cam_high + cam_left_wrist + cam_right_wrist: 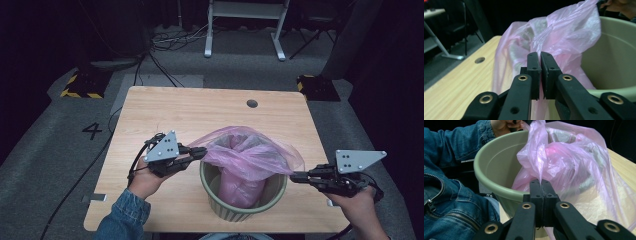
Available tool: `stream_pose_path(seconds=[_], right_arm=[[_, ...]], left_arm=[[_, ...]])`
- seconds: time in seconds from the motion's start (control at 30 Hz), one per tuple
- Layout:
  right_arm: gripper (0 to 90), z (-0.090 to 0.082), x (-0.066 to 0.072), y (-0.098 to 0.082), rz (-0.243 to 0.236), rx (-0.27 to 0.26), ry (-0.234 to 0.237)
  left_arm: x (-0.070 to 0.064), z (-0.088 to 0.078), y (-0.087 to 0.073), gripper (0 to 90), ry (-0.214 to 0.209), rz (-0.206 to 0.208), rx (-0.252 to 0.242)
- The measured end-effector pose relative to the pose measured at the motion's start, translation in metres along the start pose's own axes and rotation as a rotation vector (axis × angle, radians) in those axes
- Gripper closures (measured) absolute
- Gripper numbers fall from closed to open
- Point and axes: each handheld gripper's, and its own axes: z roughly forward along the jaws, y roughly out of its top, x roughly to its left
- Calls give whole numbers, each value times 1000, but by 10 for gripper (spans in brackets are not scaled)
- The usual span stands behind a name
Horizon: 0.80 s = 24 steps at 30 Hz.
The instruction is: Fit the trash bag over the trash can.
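Pinching the thin film on opposite sides, both hand-held grippers held a pink plastic bag (247,155) that sat partly inside a pale green ribbed bin (243,204) near the front edge of the wooden table (165,110). In the high view, the left hand-held gripper (200,152) met the bag's left edge just above the bin's rim, while the right hand-held gripper (296,177) gripped the film at the bin's right side, beyond the rim. The bag's mouth was stretched between the two and ballooned over the bin's opening, with its lower part hanging down inside.

Along the left hand-held gripper's (540,56) own view, the two black jaws stood nearly together with a fold of pink plastic bag (564,32) caught between their pads, the bin (614,60) curving away on the right. The right hand-held gripper's (540,182) view showed its jaws pressed tight on a gathered peak of the bag (569,162), the bin (496,170) to the left and a denim sleeve (451,182) behind it.

A round cable hole (252,103) lay in the table's far part, well apart from the bin. On the grey floor to the left a painted number four (92,130) was visible.
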Motion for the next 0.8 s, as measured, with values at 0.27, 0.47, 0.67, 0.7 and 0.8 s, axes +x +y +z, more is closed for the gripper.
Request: stream_pose_path(seconds=[0.27,0.47,0.67,0.7,0.8], right_arm=[[900,-4,11,-9,-3,10,22],[900,1,20,-20,-5,32,80],[900,10,26,-34,1,65,162],[900,13,26,-37,6,76,174],[900,23,23,-46,40,111,219]], left_arm=[[-27,-25,-11,862,-51,67,4],[-46,-30,-28,892,-126,80,26],[-51,-27,-40,894,-178,51,20],[-51,-24,-42,896,-190,47,23],[-57,-15,-40,897,-234,68,50]])
